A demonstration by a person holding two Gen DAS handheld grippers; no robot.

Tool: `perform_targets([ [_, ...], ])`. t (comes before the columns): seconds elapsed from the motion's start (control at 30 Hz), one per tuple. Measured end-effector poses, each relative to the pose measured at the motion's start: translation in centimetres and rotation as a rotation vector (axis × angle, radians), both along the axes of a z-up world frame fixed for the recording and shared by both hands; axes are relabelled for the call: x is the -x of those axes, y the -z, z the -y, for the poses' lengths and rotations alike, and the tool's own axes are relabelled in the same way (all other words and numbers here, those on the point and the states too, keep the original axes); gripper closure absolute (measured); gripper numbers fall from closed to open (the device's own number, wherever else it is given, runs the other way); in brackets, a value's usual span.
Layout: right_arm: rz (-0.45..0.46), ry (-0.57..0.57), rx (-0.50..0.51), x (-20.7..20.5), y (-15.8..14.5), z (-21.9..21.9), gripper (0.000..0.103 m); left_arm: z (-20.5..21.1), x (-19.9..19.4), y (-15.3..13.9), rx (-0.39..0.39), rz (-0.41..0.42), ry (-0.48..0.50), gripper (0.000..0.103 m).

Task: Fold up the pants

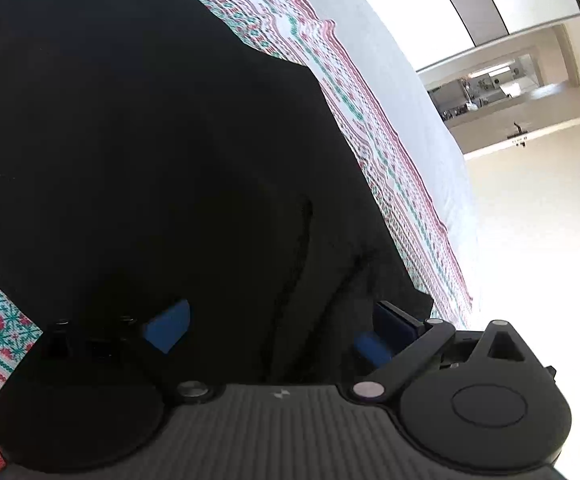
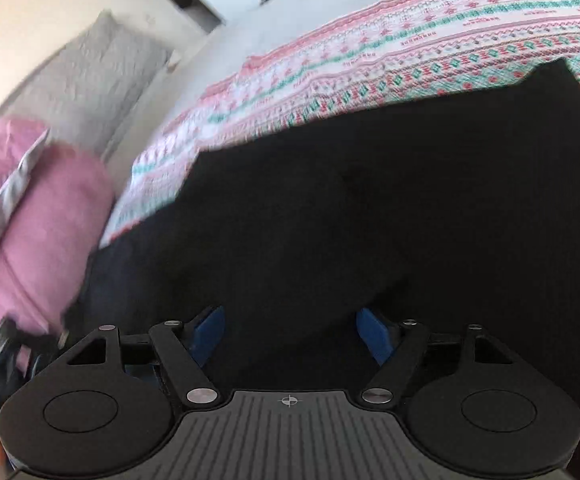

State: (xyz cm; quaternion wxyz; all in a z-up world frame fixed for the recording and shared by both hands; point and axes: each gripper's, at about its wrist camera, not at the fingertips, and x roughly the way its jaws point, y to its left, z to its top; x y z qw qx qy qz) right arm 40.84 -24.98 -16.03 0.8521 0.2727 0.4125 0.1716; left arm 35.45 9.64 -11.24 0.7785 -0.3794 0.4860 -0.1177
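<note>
Black pants point(image 1: 150, 140) lie spread over a red, green and white patterned blanket point(image 1: 374, 128) on a bed. In the left wrist view my left gripper point(image 1: 276, 328) hangs low over the pants near their right edge. Its blue pads point(image 1: 168, 326) stand wide apart, and wrinkled black cloth lies between them without being pinched. In the right wrist view the pants point(image 2: 370, 200) fill the lower half. My right gripper point(image 2: 292, 336) stands open just above them, its blue pads point(image 2: 210, 334) clear of the cloth. The blanket point(image 2: 410, 52) shows beyond the pants.
A pink pillow point(image 2: 38, 220) and a grey pillow point(image 2: 90, 80) lie at the left of the bed. The bed's edge with white sheet point(image 1: 402, 64) drops to a pale floor point(image 1: 538, 220) on the right in the left wrist view.
</note>
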Motion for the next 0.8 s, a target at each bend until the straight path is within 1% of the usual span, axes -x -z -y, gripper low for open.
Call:
perform_targets([
  [0.13, 0.185, -0.028, 0.041, -0.6, -1.6, -3.4, 0.028, 0.1, -0.2, -0.6, -0.038, 0.019, -0.023, 0.003],
  [0.23, 0.315, -0.055, 0.006, 0.2, -3.2, -4.6, 0.028, 0.2, -0.3, -0.6, -0.040, 0.018, -0.029, 0.003],
  [0.3, 0.358, -0.077, 0.014, 0.7, -4.2, -5.0, 0.027, 0.3, -0.3, -0.6, -0.038, 0.017, -0.030, 0.003],
  [0.33, 0.345, -0.084, 0.058, 0.7, -4.7, -5.3, 0.026, 0.3, -0.3, -0.7, -0.040, 0.019, -0.027, 0.003],
  [0.4, 0.280, -0.097, 0.198, 1.2, -5.3, -5.5, 0.026, 0.4, -0.2, -0.7, -0.040, 0.021, -0.024, 0.003],
  [0.43, 0.280, -0.124, 0.249, 1.3, -5.6, -6.2, 0.026, 0.4, -0.1, -0.8, -0.038, 0.021, -0.023, 0.003],
  [0.5, 0.315, -0.229, 0.341, 3.6, -5.9, -6.4, 0.026, 0.3, -0.1, -0.8, -0.034, 0.021, -0.023, 0.003],
  [0.57, 0.379, -0.348, 0.485, 6.7, -6.0, -7.3, 0.026, 0.4, -0.2, -0.8, -0.034, 0.021, -0.019, 0.003],
  [0.63, 0.448, -0.459, 0.618, 10.6, -5.2, -7.8, 0.026, 0.9, -0.1, -0.7, -0.039, 0.019, -0.001, 0.003],
  [0.73, 0.514, -0.588, 0.716, 14.1, -3.7, -9.7, 0.027, 1.9, -0.2, -0.4, -0.028, 0.008, 0.043, 0.003],
  [0.77, 0.530, -0.613, 0.749, 14.7, -3.1, -10.4, 0.029, 2.2, -0.2, -0.3, -0.033, 0.006, 0.055, 0.003],
  [0.8, 0.543, -0.631, 0.788, 15.2, -2.5, -11.1, 0.030, 2.5, -0.2, -0.3, -0.041, 0.007, 0.062, 0.003],
])
